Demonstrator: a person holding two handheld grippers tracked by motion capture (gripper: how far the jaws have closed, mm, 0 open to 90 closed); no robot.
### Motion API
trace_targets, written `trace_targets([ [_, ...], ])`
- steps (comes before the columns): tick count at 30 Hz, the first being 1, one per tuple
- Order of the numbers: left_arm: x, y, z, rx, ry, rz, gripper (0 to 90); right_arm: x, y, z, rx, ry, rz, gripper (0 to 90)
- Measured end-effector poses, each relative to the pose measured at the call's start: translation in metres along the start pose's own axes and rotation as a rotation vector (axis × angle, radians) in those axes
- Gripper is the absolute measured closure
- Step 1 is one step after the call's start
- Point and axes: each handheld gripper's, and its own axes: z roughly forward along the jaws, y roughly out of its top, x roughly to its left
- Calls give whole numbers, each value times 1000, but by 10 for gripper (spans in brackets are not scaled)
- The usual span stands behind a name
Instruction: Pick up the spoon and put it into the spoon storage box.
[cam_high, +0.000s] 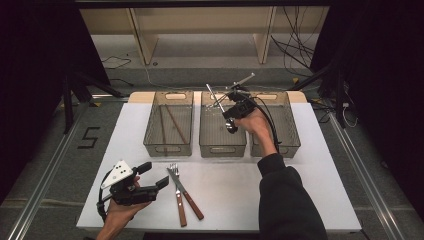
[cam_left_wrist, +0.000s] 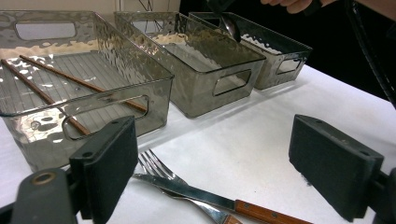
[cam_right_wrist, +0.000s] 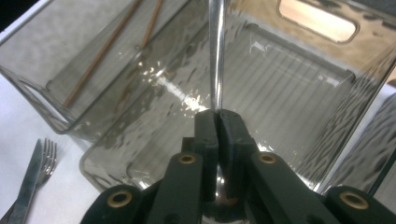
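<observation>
1. Here we hold a spoon (cam_right_wrist: 216, 56) pinched near its neck in the right gripper (cam_high: 235, 111), whose jaws are closed tight on it; in the right gripper view the shiny handle runs straight up and away from the pads, and the bowl sits below them.
2. The spoon hangs over the middle bin (cam_high: 223, 145) of three clear bins; from the left gripper view its bowl (cam_left_wrist: 231, 27) hovers above that bin's far end, not yet touching the floor.
3. Its long axis lies roughly along the bin's length, tilted, so we judge the drop turns on lowering it inside the walls and laying it flat lengthwise.
4. The left bin (cam_high: 168, 147) holds a pair of chopsticks (cam_high: 170, 125); the right bin (cam_high: 292, 145) sits just beside the middle one.
5. Our left gripper (cam_high: 150, 182) rests near the table's front edge with its jaws wide apart and nothing between them.
6. Just beside it lie a fork (cam_high: 177, 192) and a knife (cam_high: 187, 192), crossed, far nearer the left hand than the right.
</observation>
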Motion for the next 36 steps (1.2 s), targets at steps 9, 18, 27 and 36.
trace_targets([
  [9, 0, 0, 0, -1, 0, 0, 151, -6, -10, 11, 12, -3, 41, 868],
  [18, 0, 0, 0, 0, 0, 0, 151, -5, -15, 18, 29, 3, 67, 866],
  [27, 0, 0, 0, -1, 1, -1, 151, -8, -23, 26, 63, 3, 102, 848],
  [36, 0, 0, 0, -1, 0, -2, 151, -6, -21, 25, 85, -13, 111, 621],
])
